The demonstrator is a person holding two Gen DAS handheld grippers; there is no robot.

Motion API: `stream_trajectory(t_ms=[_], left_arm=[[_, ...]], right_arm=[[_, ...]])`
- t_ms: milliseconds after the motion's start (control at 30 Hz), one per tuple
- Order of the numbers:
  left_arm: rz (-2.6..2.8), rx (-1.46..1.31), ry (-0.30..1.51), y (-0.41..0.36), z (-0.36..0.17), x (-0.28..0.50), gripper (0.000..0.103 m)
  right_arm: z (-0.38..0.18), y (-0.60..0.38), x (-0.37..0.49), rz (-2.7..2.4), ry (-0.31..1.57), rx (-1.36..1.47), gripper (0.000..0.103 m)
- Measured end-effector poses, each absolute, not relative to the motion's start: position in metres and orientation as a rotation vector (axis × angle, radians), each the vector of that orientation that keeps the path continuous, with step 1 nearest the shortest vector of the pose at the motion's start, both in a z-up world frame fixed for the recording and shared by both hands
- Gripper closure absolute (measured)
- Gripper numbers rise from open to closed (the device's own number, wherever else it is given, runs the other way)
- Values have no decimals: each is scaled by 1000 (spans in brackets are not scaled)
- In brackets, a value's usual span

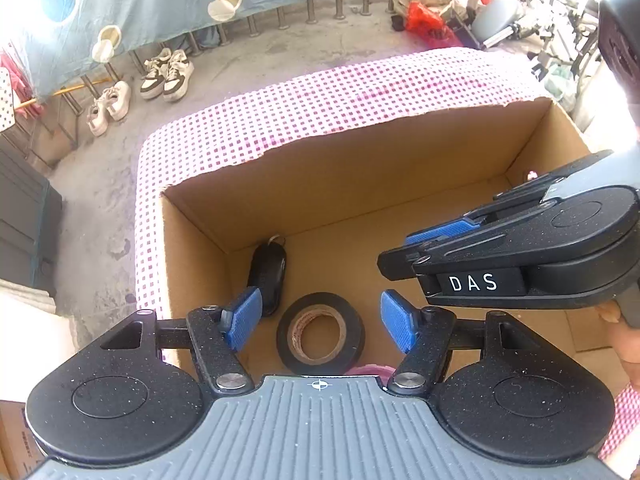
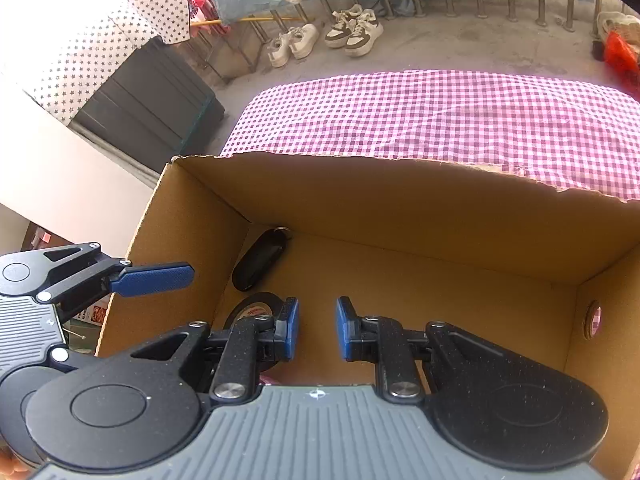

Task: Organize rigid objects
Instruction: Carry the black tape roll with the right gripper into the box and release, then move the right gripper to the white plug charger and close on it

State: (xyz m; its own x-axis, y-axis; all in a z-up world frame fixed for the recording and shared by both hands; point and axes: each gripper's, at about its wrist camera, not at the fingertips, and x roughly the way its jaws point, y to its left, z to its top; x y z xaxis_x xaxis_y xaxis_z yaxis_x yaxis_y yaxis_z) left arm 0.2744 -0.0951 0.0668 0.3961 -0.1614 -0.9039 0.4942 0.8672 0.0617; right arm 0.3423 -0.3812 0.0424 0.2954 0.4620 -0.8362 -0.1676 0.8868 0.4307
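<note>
A: Going left to right, what lies in the cardboard box (image 1: 192, 248) on the checked worktop (image 1: 320, 92)?

B: A black key fob (image 1: 269, 276) sits in the far left corner. Just beside it, nearer the camera, a roll of black tape (image 1: 320, 334) lies flat on the box floor.

A: And the left tool (image 1: 320, 324)?

B: It hangs above the tape with its blue pads spread, one on each side of the roll and clear of it, pinching nothing.

A: The right tool (image 2: 317, 330)?

B: It is over the bare box floor to the right of the tape, its pads a narrow gap apart with nothing between them.
</note>
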Motion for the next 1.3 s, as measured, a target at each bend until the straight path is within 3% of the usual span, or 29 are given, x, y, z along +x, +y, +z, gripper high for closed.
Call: stream_trajectory(t_ms=[233,300,433,633,967,1133,1300], left_arm=[[-408,221,1012,-47,115,253,28],[-406,162,982,-27,127,236,20],[-386,90,902,12,133,202,7],[-380,-45,852,49,108,160,6],[-412,-223,865,65,65,117,6],[-390,-196,851,64,55,104,6],[-412,-113,809,53,54,90,6]], right_arm=[[33,-362,346,442,1287,295,74],[27,-350,346,433,1303,250,62],[16,-330,349,424,1329,198,58],[3,-310,348,382,1333,31,58],[2,-312,359,281,1280,-7,59],[10,-324,354,265,1237,24,59],[52,-345,321,316,1145,72,58]])
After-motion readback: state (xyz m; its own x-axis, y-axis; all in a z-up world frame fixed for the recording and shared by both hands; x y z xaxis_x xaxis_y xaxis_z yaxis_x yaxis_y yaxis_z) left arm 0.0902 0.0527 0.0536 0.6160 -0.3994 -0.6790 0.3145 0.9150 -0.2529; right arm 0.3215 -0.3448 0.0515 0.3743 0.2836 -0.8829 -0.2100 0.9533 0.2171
